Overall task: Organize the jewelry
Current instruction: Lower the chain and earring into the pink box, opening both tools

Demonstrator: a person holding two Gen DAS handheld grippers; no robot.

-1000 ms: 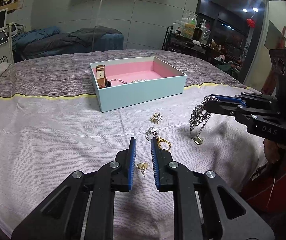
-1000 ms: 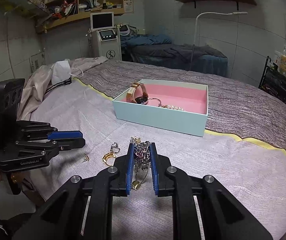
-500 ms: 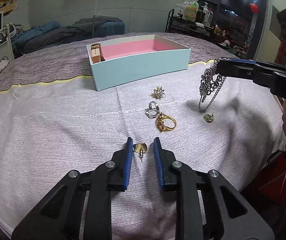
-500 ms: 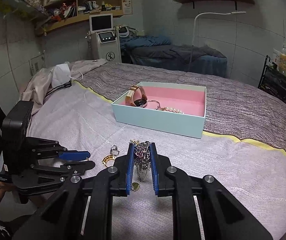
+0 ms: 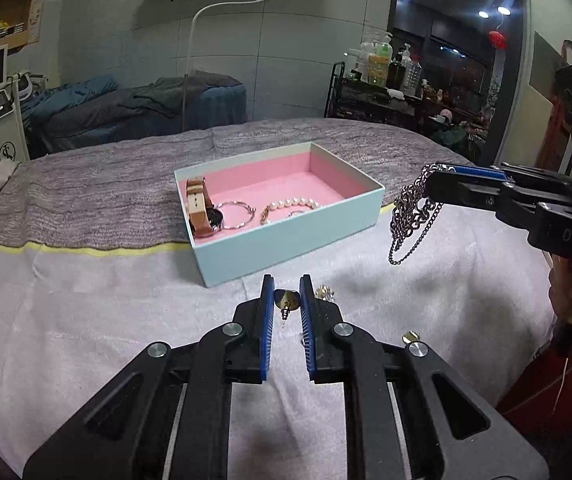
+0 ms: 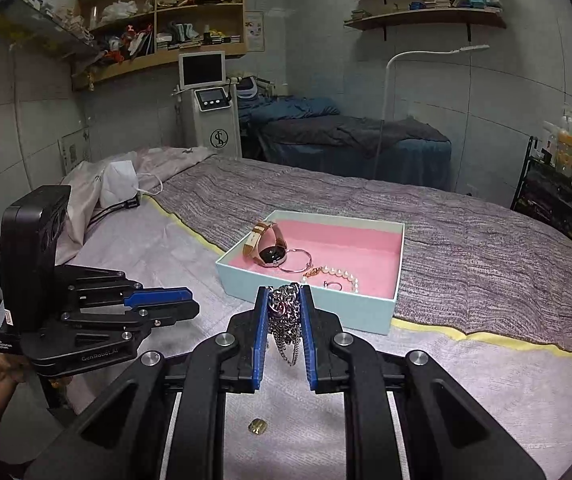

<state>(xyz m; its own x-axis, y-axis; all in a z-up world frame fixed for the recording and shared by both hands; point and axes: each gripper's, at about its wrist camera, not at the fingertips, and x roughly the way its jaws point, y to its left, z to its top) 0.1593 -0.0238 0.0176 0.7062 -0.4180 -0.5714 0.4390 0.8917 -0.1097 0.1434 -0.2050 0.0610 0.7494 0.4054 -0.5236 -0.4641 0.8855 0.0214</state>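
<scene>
Gripping a small gold stud earring (image 5: 286,300) between its blue pads, the left gripper (image 5: 286,298) is nearly closed and holds the piece clear of the white cloth (image 5: 85,320), the earring's post pointing down. Directly beyond it, toward 12 o'clock in the left wrist view, stands the pale blue box (image 5: 286,240) with pink lining, well apart from the fingertips. Inside the box lie a watch (image 5: 199,208) with a tan strap at the 9 o'clock end, a thin silver bangle (image 5: 237,214) just beside it, and a pearl bracelet (image 5: 290,204) toward the centre. The right gripper (image 6: 286,304) is likewise nearly closed, pinching a bunched silver chain (image 6: 286,320) whose loops hang free below the pads; in the left wrist view it enters from 3 o'clock, the chain (image 5: 412,216) dangling beside the box's right corner, above the cloth. A small gold piece (image 6: 257,426) rests on the cloth at 6 o'clock below the right gripper. Another small gold item (image 5: 324,292) shows just right of the left gripper's pads, partly hidden. A person's hand (image 5: 570,292) holds the right gripper's handle.
</scene>
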